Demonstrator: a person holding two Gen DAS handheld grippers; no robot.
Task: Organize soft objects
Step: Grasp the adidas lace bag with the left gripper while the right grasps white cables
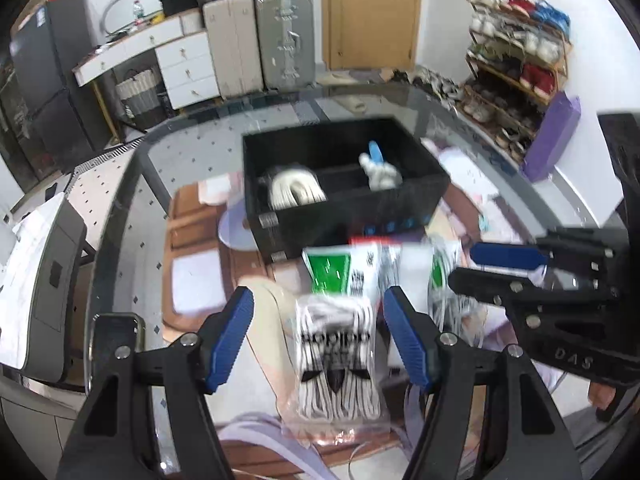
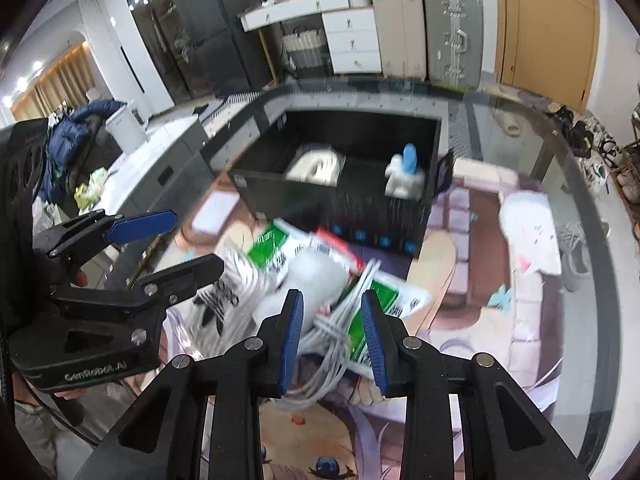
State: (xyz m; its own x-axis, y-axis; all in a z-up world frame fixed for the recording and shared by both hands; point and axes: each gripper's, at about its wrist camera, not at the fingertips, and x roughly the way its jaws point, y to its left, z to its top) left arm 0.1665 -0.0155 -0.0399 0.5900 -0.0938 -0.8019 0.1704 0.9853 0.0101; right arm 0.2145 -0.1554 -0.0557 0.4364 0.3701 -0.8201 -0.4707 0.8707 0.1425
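left tongs [image 1: 318, 336]: blue ribbed pads apart, astride a clear crinkly pack of striped socks [image 1: 338, 360], not pressing | right tongs [image 2: 332, 336]: narrow, nipping a looped grey-white cord bundle [image 2: 328, 332] | both above a glass worktop [image 1: 192, 168]; green-white packets [image 2: 272, 248] behind | black rectangular divided box [image 2: 340, 200] beyond; coiled white cord and blue-white plush inside

A divided box [image 1: 340, 200] sits on the glass table [image 1: 192, 160]. 2 packets [image 1: 340, 344] [image 1: 344, 268] lie before it. Suitcases [image 1: 256, 40] stand behind.
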